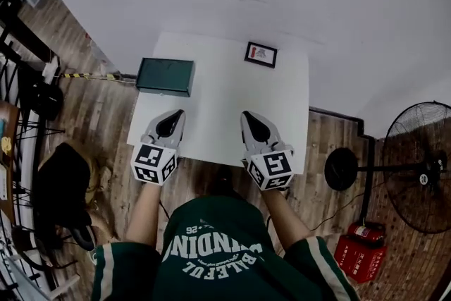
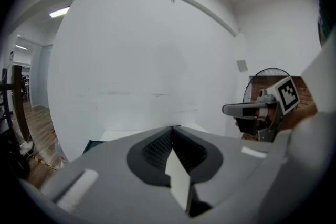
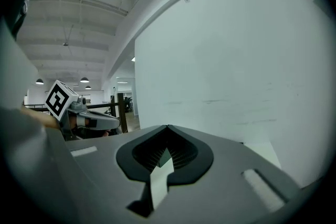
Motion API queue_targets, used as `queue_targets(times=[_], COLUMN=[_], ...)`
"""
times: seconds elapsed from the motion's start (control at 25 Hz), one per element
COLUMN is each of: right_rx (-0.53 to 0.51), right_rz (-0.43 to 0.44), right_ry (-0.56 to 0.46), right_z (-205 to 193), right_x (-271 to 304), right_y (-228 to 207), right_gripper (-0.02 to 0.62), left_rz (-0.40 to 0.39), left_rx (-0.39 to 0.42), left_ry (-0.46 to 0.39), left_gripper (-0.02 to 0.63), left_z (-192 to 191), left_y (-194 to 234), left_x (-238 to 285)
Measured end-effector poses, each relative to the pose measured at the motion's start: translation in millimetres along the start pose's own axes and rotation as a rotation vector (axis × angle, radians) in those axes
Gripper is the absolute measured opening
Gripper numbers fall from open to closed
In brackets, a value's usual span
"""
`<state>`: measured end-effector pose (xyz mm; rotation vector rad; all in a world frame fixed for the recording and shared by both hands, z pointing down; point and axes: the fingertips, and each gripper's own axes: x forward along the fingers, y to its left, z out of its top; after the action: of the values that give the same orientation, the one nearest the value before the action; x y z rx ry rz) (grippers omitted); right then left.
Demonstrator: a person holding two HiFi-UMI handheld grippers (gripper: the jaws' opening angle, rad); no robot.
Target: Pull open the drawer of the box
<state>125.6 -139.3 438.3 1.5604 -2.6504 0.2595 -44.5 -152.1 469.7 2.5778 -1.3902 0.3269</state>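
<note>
A dark green box (image 1: 165, 76) lies at the far left edge of the white table (image 1: 218, 130); its drawer looks closed. My left gripper (image 1: 172, 122) hovers over the table's near left part, short of the box, jaws shut with nothing in them. My right gripper (image 1: 254, 125) hangs over the near right part, also shut and empty. In the left gripper view the left gripper (image 2: 174, 131) points at the white wall, a corner of the box (image 2: 90, 145) shows low left, and the right gripper (image 2: 247, 109) is at the right. The right gripper view shows the right gripper (image 3: 167, 129) with tips together.
A small black-framed picture (image 1: 261, 54) lies at the table's far right. A white wall stands right behind the table. A black standing fan (image 1: 416, 166) and a red box (image 1: 361, 254) are on the wood floor to the right; dark furniture (image 1: 63, 180) stands left.
</note>
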Motion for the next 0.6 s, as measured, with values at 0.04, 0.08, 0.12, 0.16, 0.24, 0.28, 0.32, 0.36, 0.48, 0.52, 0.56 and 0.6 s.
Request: queue_targets(times=[0.04,0.08,0.12,0.16,0.24,0.28,0.32,0.36,0.48,0.52,0.56,0.6], right_rx=[-0.004,-0.008,-0.011,-0.012,-0.009,-0.008,-0.007,-0.006,-0.009,-0.012,-0.014,-0.016], right_rz=[0.015,0.029,0.041,0.052,0.067,0.072,0.076,0.079,0.088,0.089,0.09,0.091], right_ry=[0.002,0.006,0.013,0.02,0.032,0.036,0.039,0.043,0.059,0.067,0.075,0.083], right_z=[1.9,2.7,2.6,1.8,0.6,0.7,1.2,1.7,0.7,-0.8,-2.8,-5.2], right_x=[9.2,18.1,26.6,34.8,49.4,56.1,62.5,68.5,83.5,88.9,94.5,100.0], right_y=[-2.4,-4.6,-6.6,-8.4,-9.4,-8.8,-7.7,-6.3,-0.6,1.1,2.6,4.2], right_gripper=[0.002,0.002,0.002,0.002,0.002,0.002,0.002,0.002,0.002,0.002,0.002,0.002], left_rz=[0.012,0.024,0.034,0.041,0.049,0.052,0.054,0.057,0.07,0.074,0.078,0.082], left_rx=[-0.008,-0.016,-0.022,-0.026,-0.03,-0.033,-0.037,-0.043,-0.053,-0.056,-0.061,-0.067], left_ry=[0.001,-0.001,-0.003,-0.006,-0.006,-0.004,-0.002,-0.001,-0.003,-0.004,-0.002,0.004], left_gripper=[0.052,0.052,0.052,0.052,0.052,0.052,0.052,0.052,0.052,0.052,0.052,0.052], left_z=[1.5,3.5,5.9,8.1,11.1,11.7,11.8,11.4,9.0,8.3,6.6,3.3], left_y=[5.4,10.2,14.3,18.0,26.2,31.5,37.6,44.3,65.8,73.4,80.7,87.5], left_x=[6.2,11.8,17.0,21.6,28.9,31.9,34.5,36.9,41.5,42.3,43.0,43.3])
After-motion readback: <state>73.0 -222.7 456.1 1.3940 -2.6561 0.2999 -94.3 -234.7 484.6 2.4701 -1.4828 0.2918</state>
